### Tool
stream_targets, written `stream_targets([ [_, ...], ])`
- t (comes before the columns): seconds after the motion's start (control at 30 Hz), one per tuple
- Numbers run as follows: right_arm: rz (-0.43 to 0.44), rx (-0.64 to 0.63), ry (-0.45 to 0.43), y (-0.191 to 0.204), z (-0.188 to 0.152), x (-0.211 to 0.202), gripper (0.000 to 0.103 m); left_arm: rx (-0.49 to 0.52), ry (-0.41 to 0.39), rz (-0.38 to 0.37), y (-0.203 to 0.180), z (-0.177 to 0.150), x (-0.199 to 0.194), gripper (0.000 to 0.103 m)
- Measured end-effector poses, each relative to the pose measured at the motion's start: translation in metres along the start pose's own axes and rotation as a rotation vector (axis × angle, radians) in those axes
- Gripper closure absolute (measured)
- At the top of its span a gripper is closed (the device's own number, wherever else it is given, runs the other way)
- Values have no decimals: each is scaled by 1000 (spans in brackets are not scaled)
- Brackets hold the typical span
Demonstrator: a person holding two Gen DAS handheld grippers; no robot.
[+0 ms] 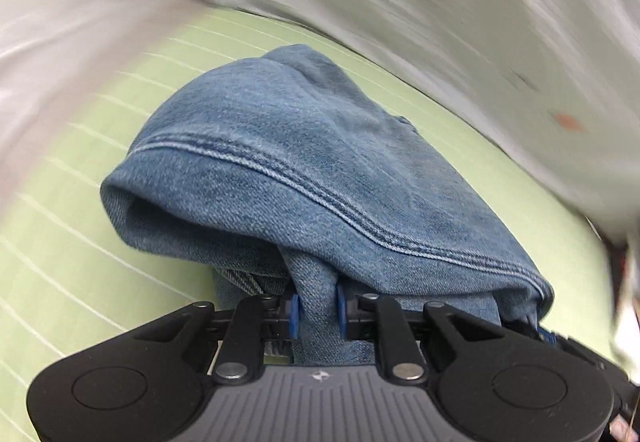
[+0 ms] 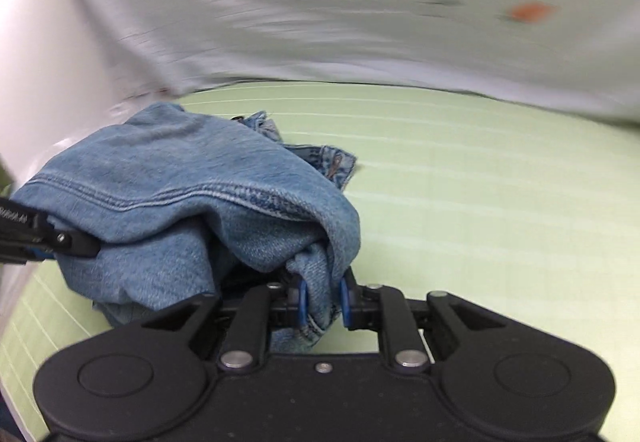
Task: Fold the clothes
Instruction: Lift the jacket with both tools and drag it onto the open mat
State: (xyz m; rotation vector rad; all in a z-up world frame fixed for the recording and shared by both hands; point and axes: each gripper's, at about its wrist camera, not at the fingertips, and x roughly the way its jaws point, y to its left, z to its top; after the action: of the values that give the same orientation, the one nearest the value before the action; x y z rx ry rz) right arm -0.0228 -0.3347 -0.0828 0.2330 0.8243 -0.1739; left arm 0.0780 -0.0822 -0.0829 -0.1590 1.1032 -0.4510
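A pair of blue jeans (image 1: pixel 296 162) is held bunched up between the two grippers, above a pale green counter (image 1: pixel 60 202) marked with a white grid.

In the left wrist view, the left gripper (image 1: pixel 316 312) is seen with its fingers narrowed on a thick fold of denim; the blue pads (image 1: pixel 294 316) are pressed against the cloth on both sides. The rest of the jeans is draped forward over the fingers in a rounded heap, and a double-stitched seam (image 1: pixel 320 198) runs across it from left to lower right. At the lower right edge of this view a bit of the other gripper is glimpsed just beside the cloth.

In the right wrist view, the right gripper (image 2: pixel 322 306) is likewise closed on a gathered wad of the jeans (image 2: pixel 180 178), with the fingers (image 2: pixel 302 302) pinched against it. The denim is piled to the left of and ahead of the fingers, and a frayed edge with stitching (image 2: pixel 336 162) is seen at its far side. The left gripper (image 2: pixel 56 242) is seen at the left edge, its tip buried in the same garment.

Beyond the counter (image 2: pixel 480 182), a light grey surface (image 2: pixel 360 2) with orange spots (image 2: pixel 530 11) is shown, heavily blurred. Whether the lower part of the jeans touches the counter cannot be told.
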Motion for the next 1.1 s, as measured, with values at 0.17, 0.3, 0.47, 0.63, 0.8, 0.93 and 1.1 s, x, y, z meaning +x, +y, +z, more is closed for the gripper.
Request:
stream_targets([
  [0.17, -118, 75, -6, -66, -26, -38, 87, 90, 74, -113, -78, -52, 7, 81],
  [0.3, -212, 134, -10, -119, -48, -68, 86, 148, 87, -144, -115, -75, 5, 78],
  [0.47, -236, 167, 4, -148, -64, -86, 81, 125, 44, -59, -118, -86, -9, 66],
  [0.63, -218, 154, 24, -145, -72, -86, 32, 77, 7, 106, -103, -99, -30, 48],
  [0.8, -208, 198, 23, -149, -72, -77, 17, -24, 13, 160, -74, -95, -31, 45],
  [0.93, -195, 258, 30, -155, -71, -69, 17, -29, -1, 79, -72, -83, -26, 43],
  [1.1, -152, 329, 34, -167, -73, -63, 47, -59, 8, 22, -74, -71, -6, 44],
])
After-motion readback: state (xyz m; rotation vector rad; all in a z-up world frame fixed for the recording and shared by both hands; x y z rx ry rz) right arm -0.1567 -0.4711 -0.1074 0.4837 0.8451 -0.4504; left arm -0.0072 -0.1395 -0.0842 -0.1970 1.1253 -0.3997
